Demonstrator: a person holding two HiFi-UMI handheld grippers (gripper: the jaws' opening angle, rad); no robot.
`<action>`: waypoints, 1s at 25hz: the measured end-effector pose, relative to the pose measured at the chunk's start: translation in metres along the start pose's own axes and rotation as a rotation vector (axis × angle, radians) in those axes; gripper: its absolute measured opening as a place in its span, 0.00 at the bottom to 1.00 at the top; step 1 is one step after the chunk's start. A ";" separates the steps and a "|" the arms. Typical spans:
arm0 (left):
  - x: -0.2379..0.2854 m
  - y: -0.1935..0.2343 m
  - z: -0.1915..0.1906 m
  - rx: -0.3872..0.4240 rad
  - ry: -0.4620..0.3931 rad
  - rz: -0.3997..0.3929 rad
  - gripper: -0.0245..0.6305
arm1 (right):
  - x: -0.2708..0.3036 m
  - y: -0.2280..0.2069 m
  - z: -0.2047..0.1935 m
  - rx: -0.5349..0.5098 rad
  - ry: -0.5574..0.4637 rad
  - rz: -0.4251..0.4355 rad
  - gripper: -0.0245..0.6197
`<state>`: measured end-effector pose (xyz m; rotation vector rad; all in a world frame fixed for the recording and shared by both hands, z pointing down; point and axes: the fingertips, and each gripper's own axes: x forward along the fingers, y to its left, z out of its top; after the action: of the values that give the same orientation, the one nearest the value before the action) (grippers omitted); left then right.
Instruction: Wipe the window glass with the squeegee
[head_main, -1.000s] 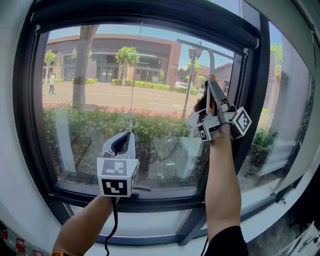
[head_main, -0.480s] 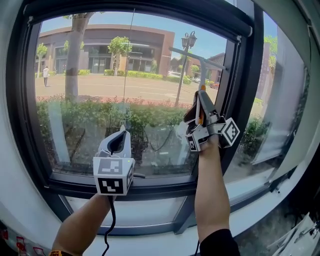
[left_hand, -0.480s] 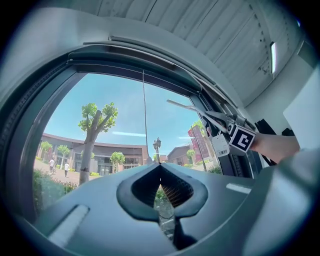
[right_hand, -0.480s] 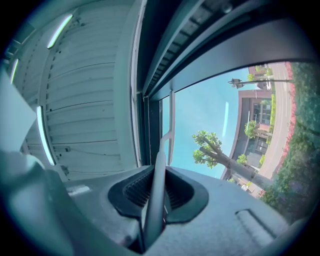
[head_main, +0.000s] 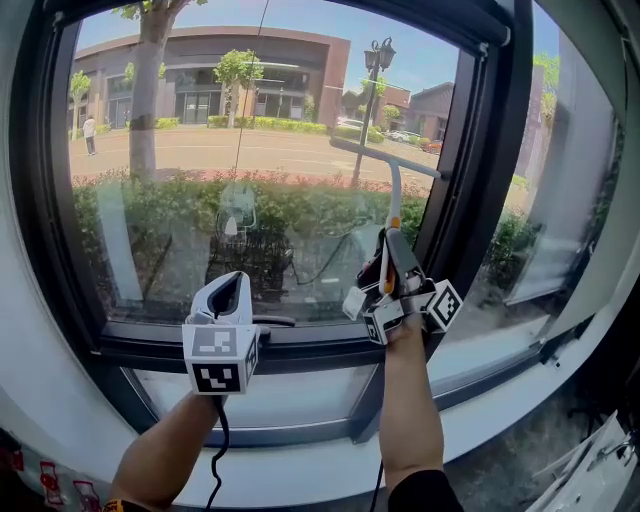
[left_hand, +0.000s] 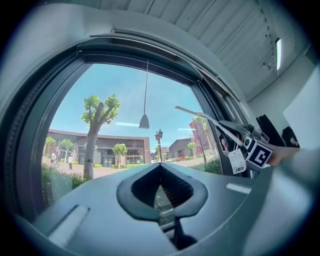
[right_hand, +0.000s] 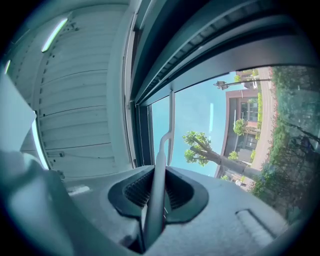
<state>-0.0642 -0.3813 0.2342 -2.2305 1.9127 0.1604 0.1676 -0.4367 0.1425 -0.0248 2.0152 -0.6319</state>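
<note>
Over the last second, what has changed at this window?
The right gripper, shut on the squeegee, has drawn it down the window glass. The blade went from the upper part to about mid-height. Its grip on the handle is unchanged. The left gripper stays low by the sill, empty, with its jaws slightly apart.

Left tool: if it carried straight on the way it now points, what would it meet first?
Most likely the clear window glass: the left tool points forward and up at it, and its own view shows nothing in between. Depth is unclear.
</note>
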 end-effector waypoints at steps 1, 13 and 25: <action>-0.001 -0.001 -0.005 0.002 0.008 0.000 0.07 | -0.008 -0.003 -0.004 0.008 -0.004 -0.006 0.11; -0.016 -0.001 -0.056 -0.022 0.096 -0.007 0.06 | -0.075 -0.031 -0.031 0.033 -0.023 -0.069 0.11; -0.036 0.068 -0.034 0.021 0.061 0.103 0.07 | -0.024 0.051 -0.093 -0.100 0.005 0.079 0.11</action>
<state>-0.1380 -0.3642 0.2696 -2.1481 2.0528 0.0881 0.1152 -0.3464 0.1745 -0.0037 2.0407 -0.4814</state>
